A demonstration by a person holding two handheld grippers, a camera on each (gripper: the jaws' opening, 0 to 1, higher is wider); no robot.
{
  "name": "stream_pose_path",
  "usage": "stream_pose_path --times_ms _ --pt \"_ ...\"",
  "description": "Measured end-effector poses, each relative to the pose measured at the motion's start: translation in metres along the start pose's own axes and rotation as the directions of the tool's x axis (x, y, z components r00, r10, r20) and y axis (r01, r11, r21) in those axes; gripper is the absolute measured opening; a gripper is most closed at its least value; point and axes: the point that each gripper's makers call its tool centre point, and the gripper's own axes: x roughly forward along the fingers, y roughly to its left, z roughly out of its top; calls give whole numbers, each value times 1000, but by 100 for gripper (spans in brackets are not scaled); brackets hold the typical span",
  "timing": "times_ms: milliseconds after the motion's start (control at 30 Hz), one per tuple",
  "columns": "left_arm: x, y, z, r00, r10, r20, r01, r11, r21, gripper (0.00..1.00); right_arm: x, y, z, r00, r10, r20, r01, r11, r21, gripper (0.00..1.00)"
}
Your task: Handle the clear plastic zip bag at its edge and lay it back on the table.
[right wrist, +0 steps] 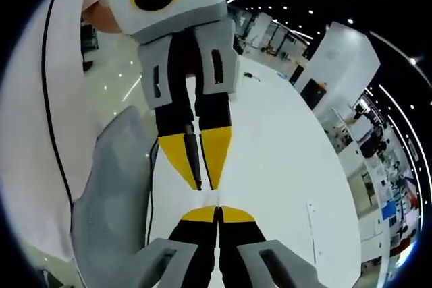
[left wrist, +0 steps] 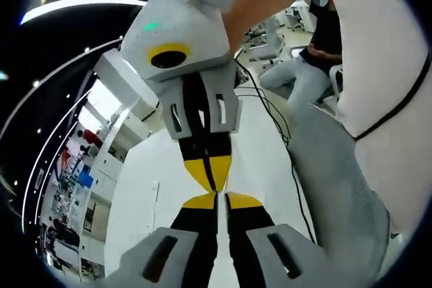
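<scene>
My two grippers face each other, tip to tip, above a white table [left wrist: 263, 160]. In the left gripper view my left gripper [left wrist: 217, 198] rises from the bottom with its yellow tips pressed together, shut. My right gripper [left wrist: 213, 181] comes down from above and nearly touches it. From the right gripper view my right gripper [right wrist: 218, 211] is also shut, and the left gripper [right wrist: 204, 185] hangs just above it, its tips a sliver apart. I cannot make out any clear bag between the jaws or on the table.
A black cable [left wrist: 270, 109] lies across the white table. Grey mesh fabric [left wrist: 337, 193] and a person's white sleeve [left wrist: 385, 85] stand close beside the grippers. Another person sits further back [left wrist: 304, 72]. Shelves and desks [right wrist: 378, 187] line the room's edge.
</scene>
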Motion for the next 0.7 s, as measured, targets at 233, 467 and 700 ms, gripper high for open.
stream_pose_path --times_ms 233,467,700 --pt "4 -4 -7 999 -25 -31 25 1000 -7 2 2 3 4 1000 5 2 -5 1000 1 0" --pt "7 -6 -10 998 -40 -48 40 999 -8 2 4 4 5 1000 9 -3 -9 1000 -1 0" --pt "10 -10 -14 995 -63 -77 63 998 4 2 5 4 6 1000 10 -13 -10 1000 3 0"
